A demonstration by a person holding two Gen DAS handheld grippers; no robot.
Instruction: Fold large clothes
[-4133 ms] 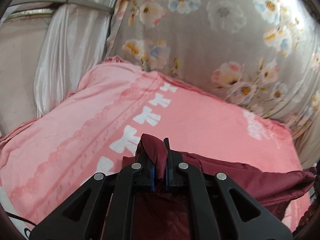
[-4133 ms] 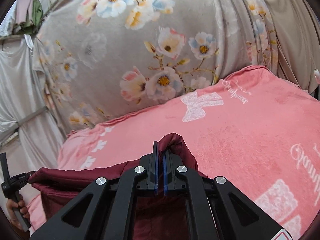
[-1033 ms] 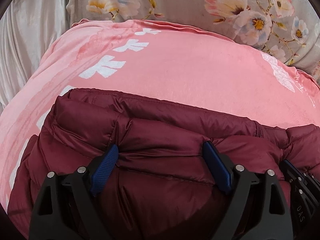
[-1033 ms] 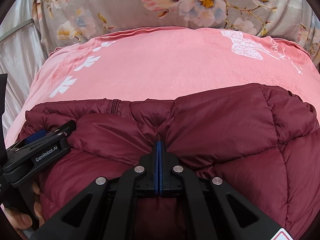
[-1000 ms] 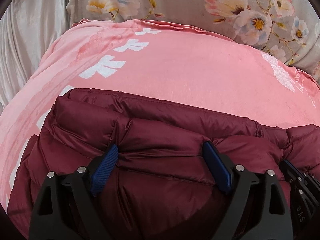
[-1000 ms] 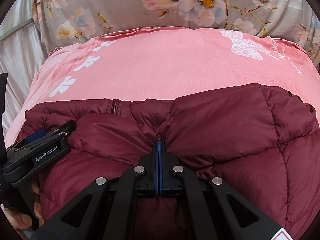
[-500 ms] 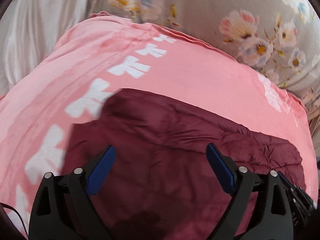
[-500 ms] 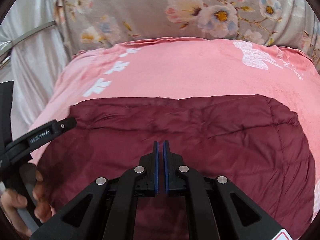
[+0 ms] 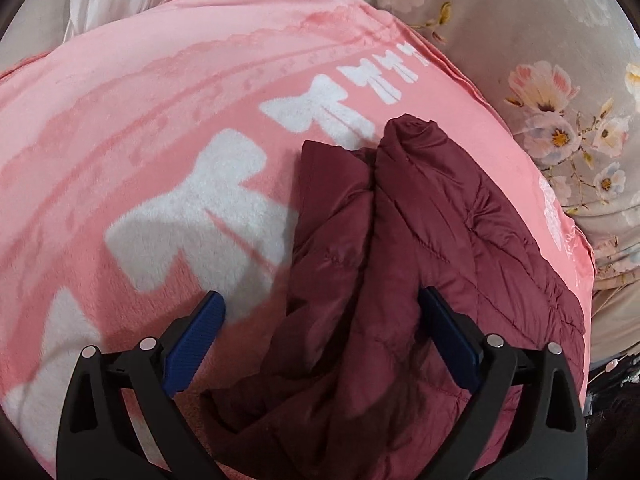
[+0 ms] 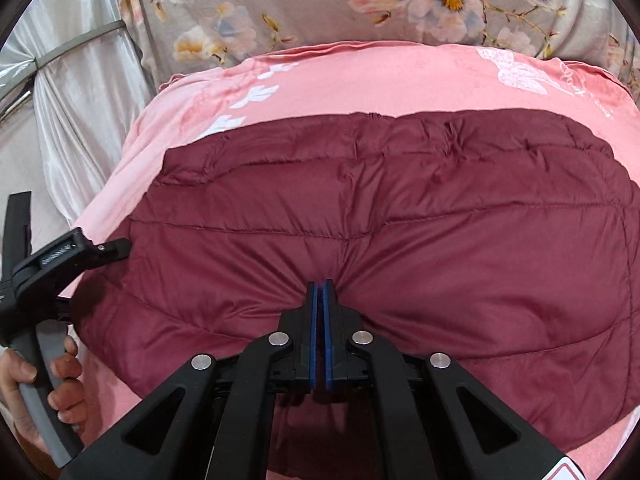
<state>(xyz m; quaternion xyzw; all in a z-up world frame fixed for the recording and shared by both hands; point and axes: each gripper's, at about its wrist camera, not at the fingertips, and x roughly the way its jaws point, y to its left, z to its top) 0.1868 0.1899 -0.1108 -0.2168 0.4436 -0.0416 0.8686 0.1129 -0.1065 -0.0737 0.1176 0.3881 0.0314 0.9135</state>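
Maroon quilted puffer jacket (image 10: 400,216) now lies doubled on the pink fleece blanket (image 9: 140,152); left tool (image 9: 320,340), just widened, straddles its edge ungripped, right tool (image 10: 320,292) stays pinched on its near edge.

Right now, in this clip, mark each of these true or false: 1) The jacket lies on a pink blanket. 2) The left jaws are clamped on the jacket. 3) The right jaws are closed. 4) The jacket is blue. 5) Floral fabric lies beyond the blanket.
1) The jacket lies on a pink blanket: true.
2) The left gripper is clamped on the jacket: false. Its jaws stand wide open over the jacket's edge and have just been opening, gripping nothing.
3) The right gripper is closed: true, its tips pressing into the padding.
4) The jacket is blue: false, it is dark red.
5) Floral fabric lies beyond the blanket: true.
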